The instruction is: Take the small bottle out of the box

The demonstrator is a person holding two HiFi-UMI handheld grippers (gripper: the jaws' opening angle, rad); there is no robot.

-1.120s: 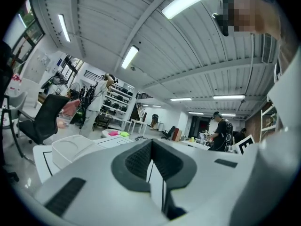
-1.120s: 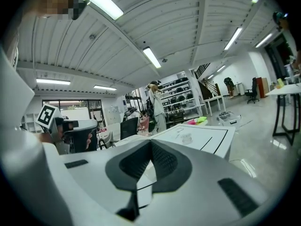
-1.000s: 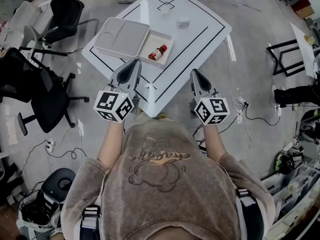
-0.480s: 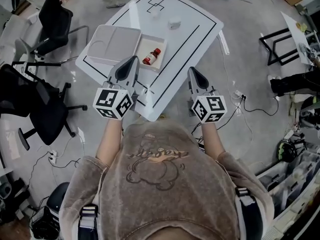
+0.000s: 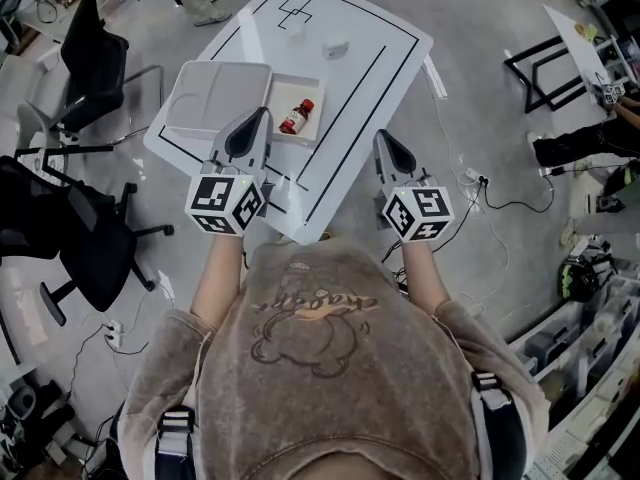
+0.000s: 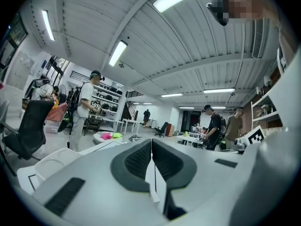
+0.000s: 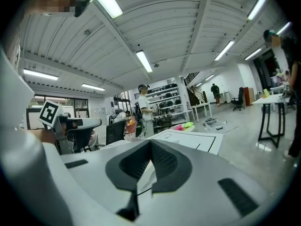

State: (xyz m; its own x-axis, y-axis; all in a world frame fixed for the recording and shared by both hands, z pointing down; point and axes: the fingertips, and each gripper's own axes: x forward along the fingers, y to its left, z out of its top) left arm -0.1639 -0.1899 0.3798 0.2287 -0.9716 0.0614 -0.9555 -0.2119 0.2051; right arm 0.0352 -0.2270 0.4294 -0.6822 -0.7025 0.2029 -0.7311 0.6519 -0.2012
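Seen from above, a person stands at the near corner of a white bench (image 5: pixel 372 73) marked with black lines, holding a gripper in each hand.

At the far left of the bench lies a shallow white box (image 5: pixel 321 87) with its lid (image 5: pixel 215 100) folded open flat to the left. The small bottle (image 5: pixel 295 117), red and white, lies on its side inside the box. Its long axis slants from near-left to far-right.

The left gripper (image 5: pixel 258 118) points away from the person toward the box. Its jaws are clenched together with nothing between them, and their tip sits just beside the box's near edge. The bottle lies just ahead of that tip and a little to its right.

Further right, the right gripper (image 5: pixel 384 139) hangs over the near edge of the bench, well apart from the box. Its jaws are also closed and empty.

The left gripper is clearly the nearer one. To take the bottle, it would likely need to open its jaws, move slightly forward and right, and close across the bottle's slanted body, not along it.
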